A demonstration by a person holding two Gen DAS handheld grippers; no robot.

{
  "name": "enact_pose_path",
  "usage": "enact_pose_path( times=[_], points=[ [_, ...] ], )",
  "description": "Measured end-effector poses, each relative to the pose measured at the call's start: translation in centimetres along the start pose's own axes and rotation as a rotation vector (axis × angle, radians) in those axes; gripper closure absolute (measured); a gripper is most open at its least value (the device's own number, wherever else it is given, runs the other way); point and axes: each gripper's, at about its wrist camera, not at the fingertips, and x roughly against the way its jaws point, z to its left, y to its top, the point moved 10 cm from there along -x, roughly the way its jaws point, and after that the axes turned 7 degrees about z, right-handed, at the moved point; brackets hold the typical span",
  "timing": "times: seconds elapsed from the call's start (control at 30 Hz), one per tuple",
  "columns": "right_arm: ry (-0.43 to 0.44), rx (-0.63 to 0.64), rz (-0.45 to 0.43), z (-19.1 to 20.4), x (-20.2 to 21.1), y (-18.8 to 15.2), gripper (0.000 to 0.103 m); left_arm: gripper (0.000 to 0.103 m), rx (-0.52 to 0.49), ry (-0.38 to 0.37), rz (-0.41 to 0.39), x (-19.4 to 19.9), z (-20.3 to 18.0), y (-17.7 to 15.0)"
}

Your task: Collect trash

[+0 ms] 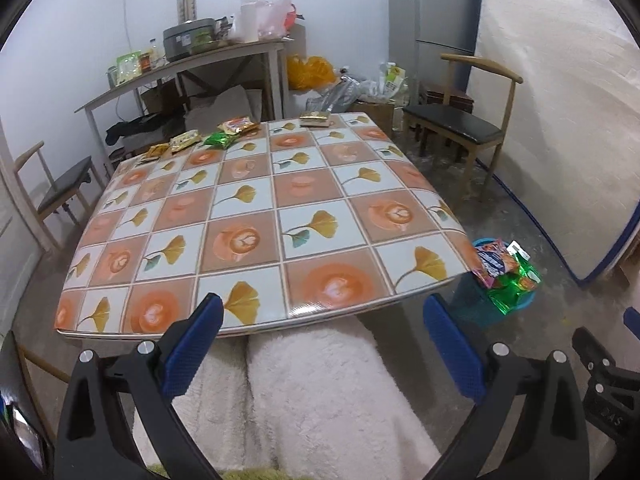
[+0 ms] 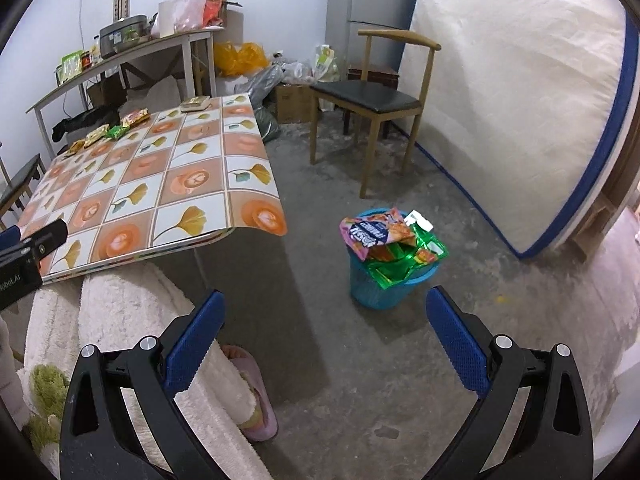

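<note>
- Our left claw is spread wide with nothing between its blue pads, and it hangs over our fluffy white trousers just short of the near edge of the desk.
- Our right claw is likewise spread and holds nothing; it points at the bare concrete floor, with the blue bin a little ahead and between its fingers' lines.
- The bin stands on the floor off the desk's right near corner, apart from the desk leg, and is heaped above its rim with wrappers: a pink and blue packet on top, shiny green wrappers spilling over the front edge, and a small white piece at the back.
- Five packets remain on the desk, all along its far edge: a yellow-brown one at the far left, a pale yellow one beside it, a green one, a red and orange one, and a golden-brown one set apart further right.
- The rest of the patterned desk cover is bare.
- A wooden chair with a dark seat stands beyond the bin, near a mattress leaning upright against the wall.
- In the right view we see a pink slipper on the floor by our leg.
</note>
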Motion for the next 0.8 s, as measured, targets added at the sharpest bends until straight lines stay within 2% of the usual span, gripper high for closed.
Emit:
enact_pose_path(
  times=[0.27, 0.8],
  points=[
    [-0.008, -0.004, 0.009, -0.14, -0.21, 0.09, 0.007, 0.005, 0.003, 0.021, 0.0, -0.15, 0.66, 0.68],
    [-0.001, 0.004, 0.014, -0.15, -0.48, 0.06, 0.007, 0.005, 0.009, 0.015, 0.016, -0.59, 0.9, 0.44]
  ],
)
